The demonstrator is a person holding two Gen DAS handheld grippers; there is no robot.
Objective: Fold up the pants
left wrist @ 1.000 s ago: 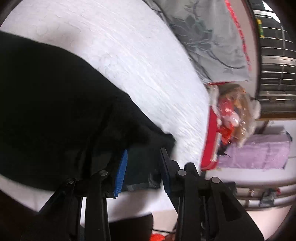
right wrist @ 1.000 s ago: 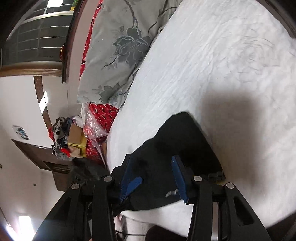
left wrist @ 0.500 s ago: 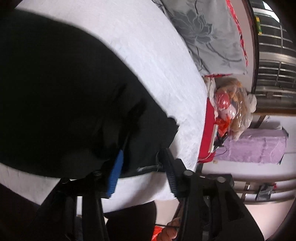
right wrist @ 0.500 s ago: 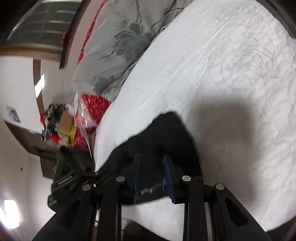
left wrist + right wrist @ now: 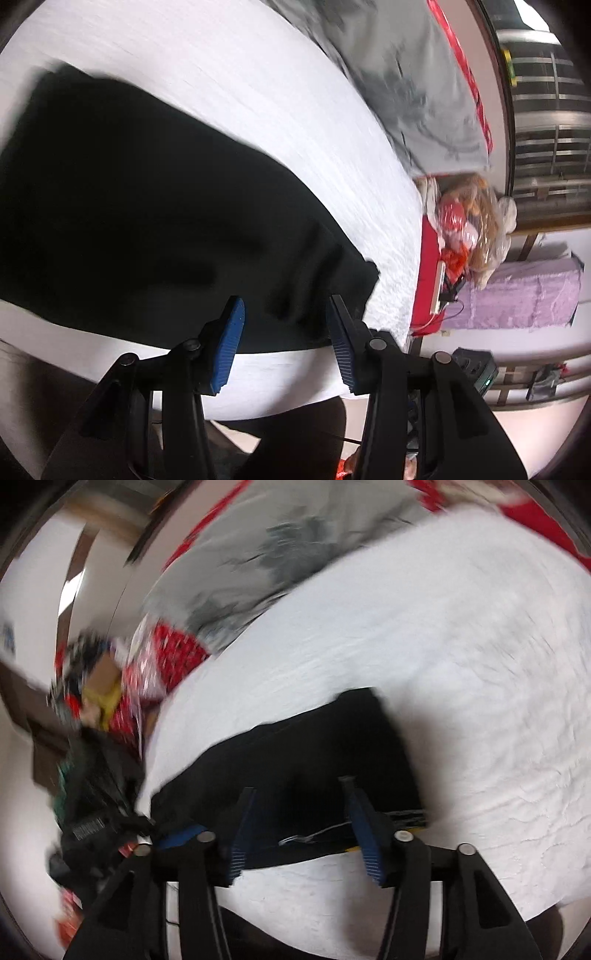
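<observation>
Pants [image 5: 155,206]: black, lying flat on the white bed [image 5: 280,96], spread along its near edge; one end reaches close to the bed's corner by the red side
Left gripper [image 5: 284,332]: blue pads parted, nothing pinched; it hangs over the pants' near hem, cloth below the gap but not pressed
Right gripper [image 5: 301,827]: jaws opening, wide apart, clear of the cloth; the pants [image 5: 317,760] lie under and beyond the fingers, a pale drawstring showing at the near hem
Grey flowered quilt [image 5: 413,81]: bunched at the bed's far edge, blurred
Bagged clutter [image 5: 469,221]: piled beside the bed, past its corner
</observation>
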